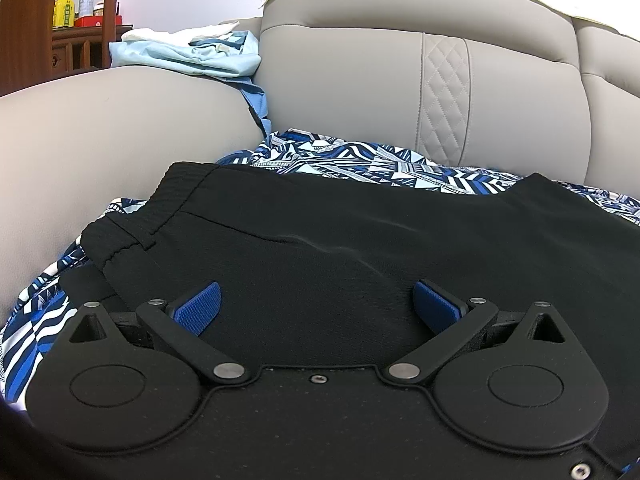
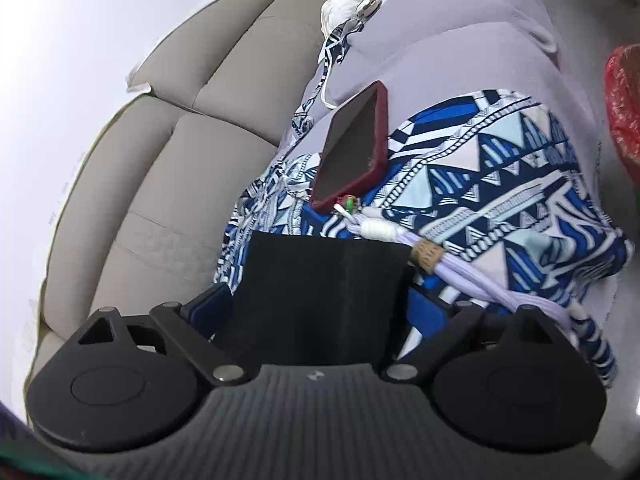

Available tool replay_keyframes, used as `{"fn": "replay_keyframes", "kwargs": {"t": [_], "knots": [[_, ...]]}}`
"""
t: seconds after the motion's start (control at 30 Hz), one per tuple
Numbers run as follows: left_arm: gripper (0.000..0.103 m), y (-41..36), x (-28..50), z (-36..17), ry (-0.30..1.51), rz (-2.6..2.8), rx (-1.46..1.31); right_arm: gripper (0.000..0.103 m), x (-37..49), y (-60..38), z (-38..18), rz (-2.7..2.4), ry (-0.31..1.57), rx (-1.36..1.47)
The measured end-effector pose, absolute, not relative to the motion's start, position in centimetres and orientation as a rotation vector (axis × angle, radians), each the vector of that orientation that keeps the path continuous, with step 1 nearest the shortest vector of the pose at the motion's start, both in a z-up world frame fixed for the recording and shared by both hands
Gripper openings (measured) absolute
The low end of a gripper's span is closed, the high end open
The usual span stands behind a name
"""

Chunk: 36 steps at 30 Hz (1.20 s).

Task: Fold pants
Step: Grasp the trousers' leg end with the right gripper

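The black pants (image 1: pixel 340 248) lie folded flat on a blue-and-white patterned cloth (image 1: pixel 360 160) on the sofa seat, with the elastic waistband (image 1: pixel 132 232) at the left. My left gripper (image 1: pixel 316 304) hovers low over the pants, open, blue pads (image 1: pixel 200 308) wide apart and holding nothing. In the right wrist view a black end of the pants (image 2: pixel 320 296) fills the space between the wide-apart fingers of my right gripper (image 2: pixel 320 312). The blue pads (image 2: pixel 208 312) sit at its sides and the cloth hides the right one. I cannot tell whether they press it.
A beige sofa backrest (image 1: pixel 360 80) and armrest (image 1: pixel 120 140) bound the seat. Light blue clothes (image 1: pixel 192 56) lie on the armrest. A phone in a red case (image 2: pixel 356 148) and a lavender tassel cord (image 2: pixel 460 276) lie on the patterned cloth (image 2: pixel 500 184). A red bag (image 2: pixel 624 104) is at right.
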State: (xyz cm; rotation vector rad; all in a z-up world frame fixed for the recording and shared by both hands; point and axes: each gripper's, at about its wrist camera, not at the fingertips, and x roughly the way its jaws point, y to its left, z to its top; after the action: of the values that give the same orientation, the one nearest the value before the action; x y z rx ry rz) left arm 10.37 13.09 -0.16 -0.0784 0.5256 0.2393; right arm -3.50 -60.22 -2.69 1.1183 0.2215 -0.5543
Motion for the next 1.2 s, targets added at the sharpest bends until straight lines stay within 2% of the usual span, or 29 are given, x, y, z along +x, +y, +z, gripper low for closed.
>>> {"fn": "replay_keyframes", "kwargs": {"t": [0.1, 0.23, 0.37, 0.47, 0.53, 0.63, 0.73, 0.93, 1.07, 1.2], "knots": [[0.103, 13.1, 10.4, -0.2, 0.526, 0.239, -0.079, 0.092, -2.4, -59.9, -2.4, -0.503, 0.257, 1.08], [0.103, 13.1, 10.4, -0.2, 0.525, 0.238, -0.08, 0.092, -0.9, -58.1, -1.4, -0.456, 0.35, 0.948], [0.103, 13.1, 10.3, -0.2, 0.526, 0.239, -0.08, 0.088, -0.5, -58.5, -1.3, -0.494, 0.331, 0.949], [0.103, 13.1, 10.4, -0.1, 0.525, 0.238, -0.081, 0.063, -0.2, -58.7, -1.3, -0.556, 0.339, 0.913], [0.103, 13.1, 10.4, -0.2, 0.523, 0.238, -0.081, 0.027, 0.0, -58.7, -1.2, -0.597, 0.373, 0.875], [0.103, 13.1, 10.4, -0.2, 0.521, 0.235, -0.084, 0.01, -0.4, -58.6, -1.4, -0.612, 0.383, 0.902], [0.103, 13.2, 10.4, -0.2, 0.52, 0.227, -0.087, 0.006, -0.1, -58.1, -1.2, -0.645, 0.398, 0.907], [0.103, 13.4, 10.3, -0.3, 0.513, 0.217, -0.093, 0.006, 6.4, -53.3, 3.1, -0.658, 0.493, 0.69], [0.103, 13.4, 10.3, -0.3, 0.515, 0.218, -0.093, 0.006, 13.9, -43.5, 6.2, -0.487, 0.564, 0.406], [0.103, 13.4, 10.3, -0.3, 0.517, 0.217, -0.095, 0.006, 18.4, -30.7, 5.7, -0.215, 0.632, 0.205]]}}
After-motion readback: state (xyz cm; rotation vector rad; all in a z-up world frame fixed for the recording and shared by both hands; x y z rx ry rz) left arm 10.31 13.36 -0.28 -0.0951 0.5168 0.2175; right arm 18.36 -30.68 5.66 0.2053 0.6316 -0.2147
